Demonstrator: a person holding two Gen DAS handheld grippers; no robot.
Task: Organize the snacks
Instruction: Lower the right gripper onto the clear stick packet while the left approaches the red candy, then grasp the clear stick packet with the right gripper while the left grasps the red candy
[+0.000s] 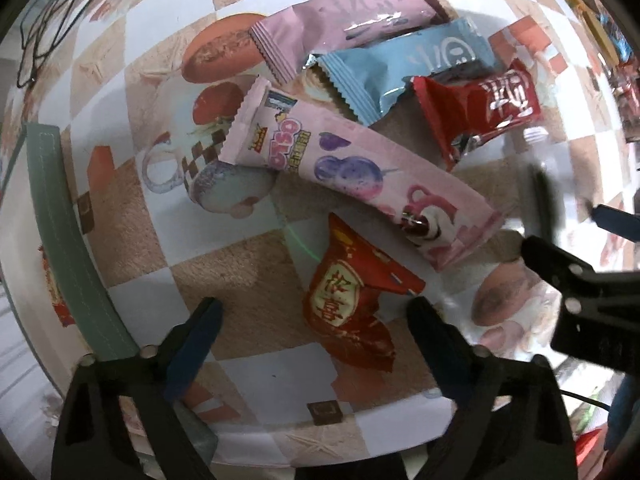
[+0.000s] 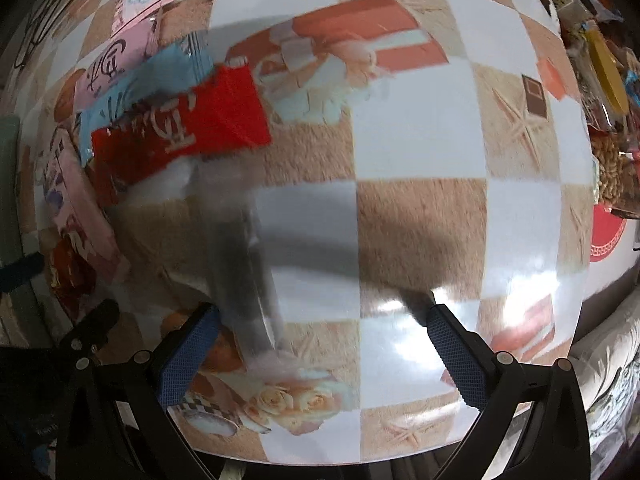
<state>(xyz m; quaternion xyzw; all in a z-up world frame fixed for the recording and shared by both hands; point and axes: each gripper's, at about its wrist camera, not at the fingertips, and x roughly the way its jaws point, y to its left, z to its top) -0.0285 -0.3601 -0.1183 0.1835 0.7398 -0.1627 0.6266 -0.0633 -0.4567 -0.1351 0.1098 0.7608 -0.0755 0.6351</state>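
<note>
My left gripper (image 1: pixel 314 306) points down at the round table, jaws wide apart. A red foil snack with a gold label (image 1: pixel 352 304) lies flat between its fingers; its corner is close to the right finger, and the left pad (image 1: pixel 192 344) stands clear of it. Beyond it lie a long pink bear-print packet (image 1: pixel 360 176), a red bar wrapper (image 1: pixel 480 108), a blue wrapper (image 1: pixel 400 76) and a pink wrapper (image 1: pixel 344 20). My right gripper (image 2: pixel 322 320) hangs open over bare cloth. A blurred grey-clear object (image 2: pixel 244 264) stands by its left pad; what it is cannot be told.
The checked, picture-printed tablecloth (image 2: pixel 420 132) covers the table. A green padded band (image 1: pixel 64 220) runs along the left rim. More snacks and a bag of nuts (image 2: pixel 608 168) crowd the far right edge beside a red mat (image 2: pixel 608 232). Black wire loops (image 1: pixel 48 20) lie at the top left.
</note>
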